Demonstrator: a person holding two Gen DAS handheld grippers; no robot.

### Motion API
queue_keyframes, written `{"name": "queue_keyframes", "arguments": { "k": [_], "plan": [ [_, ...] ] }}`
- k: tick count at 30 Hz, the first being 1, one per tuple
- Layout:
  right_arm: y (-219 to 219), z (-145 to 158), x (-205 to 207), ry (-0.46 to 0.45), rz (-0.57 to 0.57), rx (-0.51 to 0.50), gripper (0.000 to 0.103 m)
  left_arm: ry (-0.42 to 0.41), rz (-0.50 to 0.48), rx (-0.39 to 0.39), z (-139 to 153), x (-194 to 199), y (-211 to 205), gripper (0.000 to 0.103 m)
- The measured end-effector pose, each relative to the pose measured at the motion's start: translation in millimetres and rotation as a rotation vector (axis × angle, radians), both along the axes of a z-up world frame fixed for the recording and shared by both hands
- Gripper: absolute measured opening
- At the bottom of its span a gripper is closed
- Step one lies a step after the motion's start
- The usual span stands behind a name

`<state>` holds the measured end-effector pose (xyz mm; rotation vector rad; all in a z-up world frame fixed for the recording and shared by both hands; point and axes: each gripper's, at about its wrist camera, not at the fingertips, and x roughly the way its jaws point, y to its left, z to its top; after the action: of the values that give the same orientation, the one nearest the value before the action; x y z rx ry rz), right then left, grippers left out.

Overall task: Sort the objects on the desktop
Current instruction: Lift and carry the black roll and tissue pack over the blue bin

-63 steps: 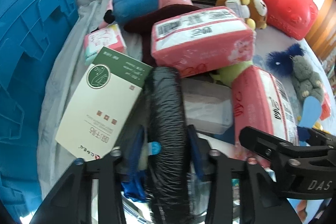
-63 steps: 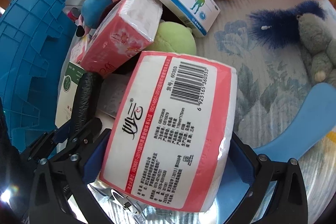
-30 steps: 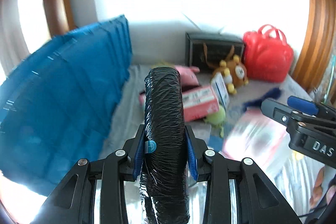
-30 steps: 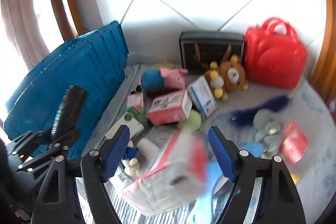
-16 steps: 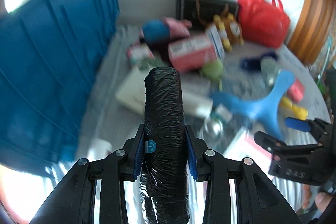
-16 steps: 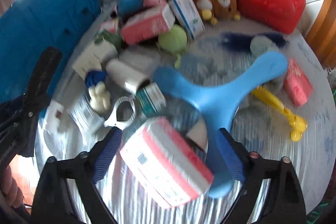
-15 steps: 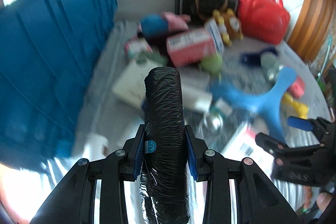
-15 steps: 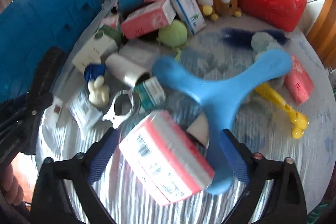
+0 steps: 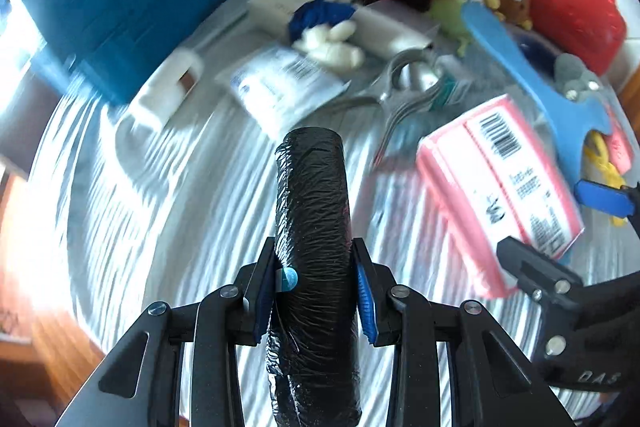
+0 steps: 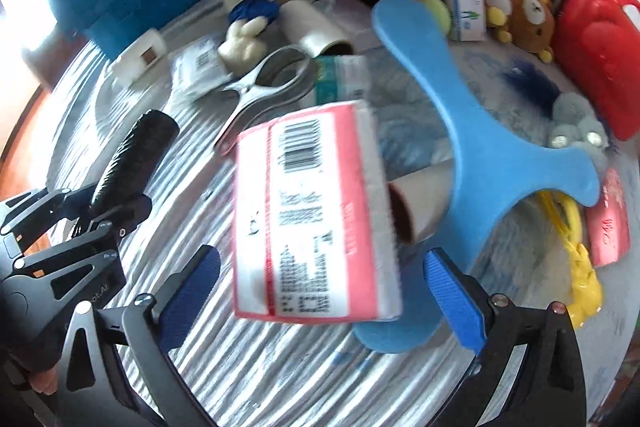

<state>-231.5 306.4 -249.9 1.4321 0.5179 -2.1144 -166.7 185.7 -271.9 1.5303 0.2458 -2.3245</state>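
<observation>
1. left tongs (image 9: 316,287) clamp the black roll (image 9: 312,227) low on its body, above the bare table (image 9: 160,207); it could tip out
2. right tongs (image 10: 320,291) gape wide; the pink pack (image 10: 312,211) lies loose between them, crowding the blue boomerang (image 10: 480,131)

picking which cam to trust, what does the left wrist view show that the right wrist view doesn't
Only the left wrist view shows the left gripper head-on, its pads clamped on the black roll.

Only the right wrist view shows the right gripper open, both pads clear of the pink pack, and a cardboard tube beside that pack.

Both show the roll, the pack, the blue boomerang, the scissors and the red bag.
</observation>
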Motion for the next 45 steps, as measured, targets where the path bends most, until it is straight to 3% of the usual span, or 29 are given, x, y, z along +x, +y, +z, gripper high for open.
{"name": "queue_keyframes", "arguments": {
  "k": [6, 11, 14, 16, 19, 23, 36, 45],
  "plan": [
    [-14, -23, 3, 0.014, 0.031, 0.051, 0.103, -0.003, 0.059, -0.001, -17, 5, -1, 0.034],
    [-9, -35, -3, -0.008, -0.003, 0.033, 0.103, -0.004, 0.063, 0.002, -30, 6, 0, 0.034],
    [-3, -35, -4, -0.015, -0.03, 0.002, 0.103, 0.009, 0.061, -0.005, -29, 9, 1, 0.034],
    [0, -35, -5, -0.019, -0.046, -0.018, 0.095, 0.011, 0.06, -0.002, -26, 11, 2, 0.034],
    [3, -26, -2, -0.014, -0.042, -0.03, 0.095, 0.034, 0.061, -0.015, -11, 17, 6, 0.034],
    [8, 2, 6, 0.023, -0.033, -0.064, 0.094, 0.085, 0.065, -0.031, 20, 22, 11, 0.034],
    [2, 146, 27, 0.247, 0.031, -0.28, 0.095, 0.341, 0.122, -0.13, 154, 45, -5, 0.034],
    [-49, 236, 33, 0.404, 0.094, -0.431, 0.095, 0.547, 0.129, -0.239, 250, 61, -49, 0.034]
  ]
}}
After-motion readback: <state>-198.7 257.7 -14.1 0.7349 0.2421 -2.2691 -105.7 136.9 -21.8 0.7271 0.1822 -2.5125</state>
